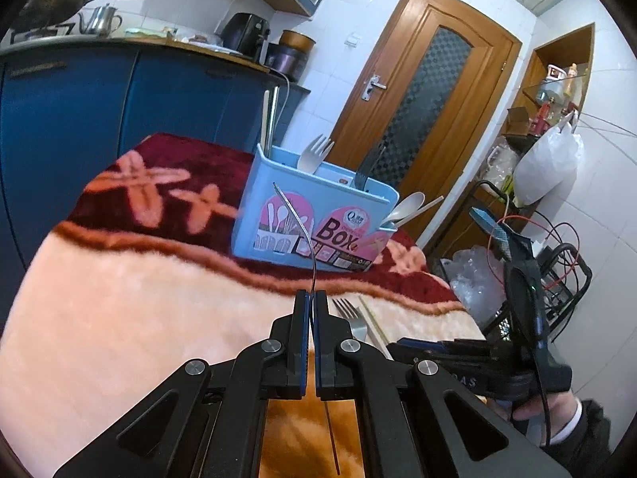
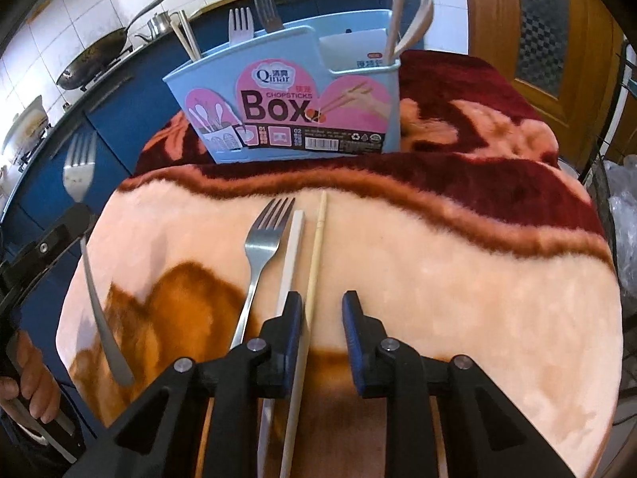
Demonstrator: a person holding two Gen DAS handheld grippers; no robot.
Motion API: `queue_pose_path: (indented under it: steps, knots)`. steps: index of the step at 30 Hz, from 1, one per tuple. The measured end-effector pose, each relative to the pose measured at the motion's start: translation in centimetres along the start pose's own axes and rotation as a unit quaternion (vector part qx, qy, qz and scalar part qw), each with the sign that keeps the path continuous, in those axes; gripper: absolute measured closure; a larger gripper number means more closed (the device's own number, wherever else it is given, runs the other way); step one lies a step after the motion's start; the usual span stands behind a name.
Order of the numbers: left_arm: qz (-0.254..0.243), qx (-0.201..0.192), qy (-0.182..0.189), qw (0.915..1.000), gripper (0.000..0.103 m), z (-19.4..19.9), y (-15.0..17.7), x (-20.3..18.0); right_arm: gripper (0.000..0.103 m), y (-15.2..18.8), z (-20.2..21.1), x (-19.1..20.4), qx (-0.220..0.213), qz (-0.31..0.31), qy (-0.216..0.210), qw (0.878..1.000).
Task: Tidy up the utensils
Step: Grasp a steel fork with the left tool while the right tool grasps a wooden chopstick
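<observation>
1. A blue utensil box stands upper centre on the plush blanket, already holding forks, chopsticks and a spoon; a wok sits upper left.
2. The left gripper is clamped on a steel fork, seen edge-on, tines up toward the box.
3. The right gripper stands parted over a bamboo chopstick, gripping nothing; beside it lie a white chopstick and a second fork, all pointing boxward.
4. Label: "Qinar CHOPSTICKS Box".
</observation>
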State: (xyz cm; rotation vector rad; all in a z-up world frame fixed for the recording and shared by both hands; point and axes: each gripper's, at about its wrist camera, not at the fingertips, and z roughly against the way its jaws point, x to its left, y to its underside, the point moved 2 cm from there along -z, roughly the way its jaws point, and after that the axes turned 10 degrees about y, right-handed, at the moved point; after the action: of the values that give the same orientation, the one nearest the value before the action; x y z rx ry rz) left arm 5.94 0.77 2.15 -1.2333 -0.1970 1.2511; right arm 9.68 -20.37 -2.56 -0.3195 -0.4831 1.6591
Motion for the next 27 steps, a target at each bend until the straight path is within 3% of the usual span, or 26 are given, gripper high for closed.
queue_pose_path:
  steps: [9,12,14,19,27]
  knots:
    - [-0.022,-0.023,-0.006,0.9995,0.102,0.8,-1.6,-0.4,0.078,-3.0,-1.6,0.6,0.055,0.026,-0.001,0.998]
    - [-0.031,-0.033,-0.010,0.9989,0.102,1.0,-2.5,-0.5,0.093,-3.2,-1.7,0.3,0.054,0.023,0.005,0.998]
    - [-0.037,-0.042,-0.014,0.9983,0.102,1.1,-3.3,-0.6,0.095,-3.1,-1.7,-0.1,0.048,0.005,-0.007,0.999]
    - [-0.047,-0.065,-0.025,0.9965,0.102,1.1,-5.1,-0.7,0.096,-2.4,-0.2,-1.5,-0.002,-0.039,-0.039,0.998]
    - [-0.072,-0.100,-0.041,0.9915,0.102,-0.4,-9.0,-1.4,0.096,-2.3,5.2,-3.2,-0.133,-0.064,-0.065,0.987]
